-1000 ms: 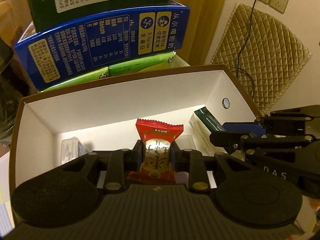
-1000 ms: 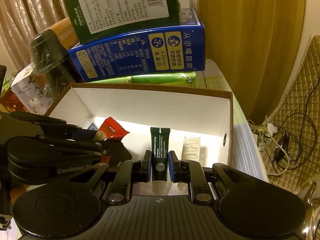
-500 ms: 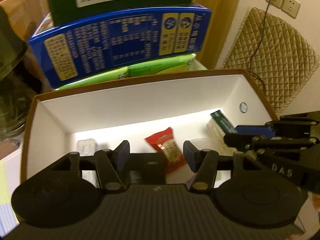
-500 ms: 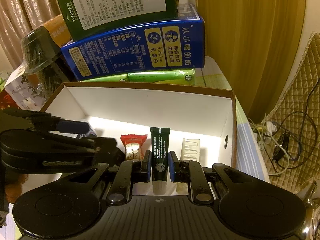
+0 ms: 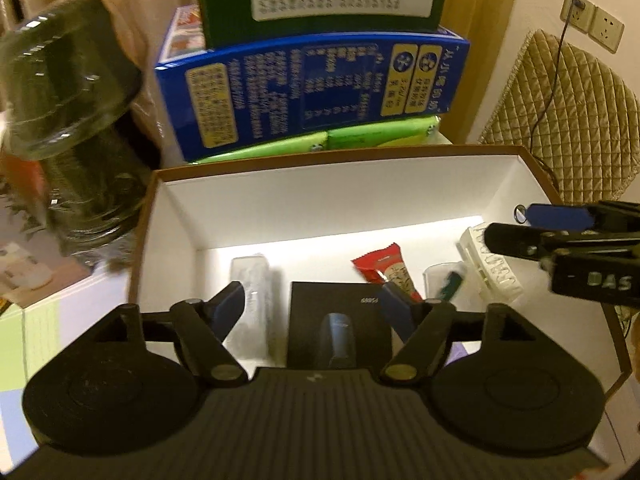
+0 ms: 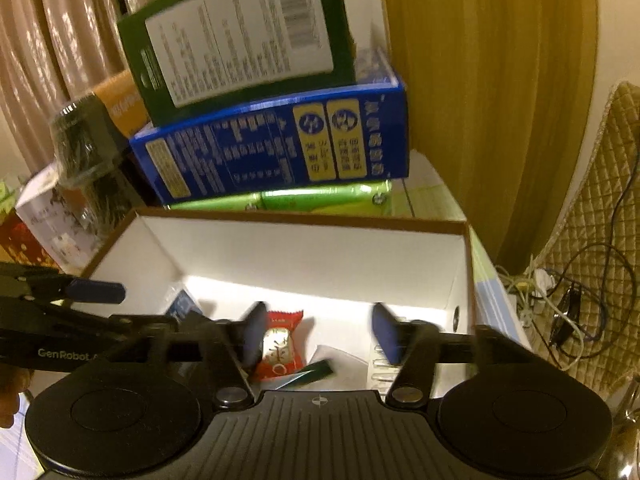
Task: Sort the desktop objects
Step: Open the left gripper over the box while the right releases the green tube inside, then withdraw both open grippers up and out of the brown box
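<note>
A home room: curtains (image 6: 460,80), wall sockets (image 5: 592,24), stacked milk cartons (image 5: 312,96) beside a desk.

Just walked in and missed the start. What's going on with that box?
A person is sorting small desk items into an open white box using two handheld grippers. Both the left gripper and the right gripper hang open over the box, holding nothing. Inside lie a red snack packet, a dark green tube, a black card and a few other small things.
</note>
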The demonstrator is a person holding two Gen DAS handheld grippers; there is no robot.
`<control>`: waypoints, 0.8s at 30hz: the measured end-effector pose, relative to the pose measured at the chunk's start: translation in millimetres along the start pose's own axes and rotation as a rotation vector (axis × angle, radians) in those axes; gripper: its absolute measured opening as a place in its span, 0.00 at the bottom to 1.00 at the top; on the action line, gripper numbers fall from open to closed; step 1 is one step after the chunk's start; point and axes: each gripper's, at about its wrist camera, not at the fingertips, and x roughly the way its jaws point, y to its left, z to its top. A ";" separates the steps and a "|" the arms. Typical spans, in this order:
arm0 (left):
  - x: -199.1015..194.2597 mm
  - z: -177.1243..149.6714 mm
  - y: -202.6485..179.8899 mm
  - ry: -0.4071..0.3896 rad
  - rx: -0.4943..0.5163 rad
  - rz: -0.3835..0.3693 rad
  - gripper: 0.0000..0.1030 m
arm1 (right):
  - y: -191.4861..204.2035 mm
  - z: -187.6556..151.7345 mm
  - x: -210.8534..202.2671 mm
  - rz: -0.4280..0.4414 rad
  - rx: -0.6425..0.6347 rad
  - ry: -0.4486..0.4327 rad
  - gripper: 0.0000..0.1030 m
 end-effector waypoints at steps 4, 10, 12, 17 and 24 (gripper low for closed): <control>-15.6 -6.3 5.9 -0.013 -0.017 0.015 0.74 | 2.4 -4.5 -18.2 0.027 0.013 -0.008 0.79; -41.9 -16.1 7.8 -0.032 -0.034 0.024 0.81 | 9.8 -16.0 -46.1 0.064 0.026 -0.002 0.94; -52.4 -21.7 8.3 -0.043 -0.040 0.027 0.84 | 13.7 -20.6 -56.5 0.070 0.023 -0.002 0.96; -78.0 -37.0 10.0 -0.058 -0.058 0.032 0.84 | 22.9 -34.4 -80.5 0.060 0.002 -0.009 0.98; -109.1 -59.0 8.2 -0.073 -0.062 0.056 0.85 | 34.2 -51.0 -106.7 0.049 -0.013 -0.015 0.98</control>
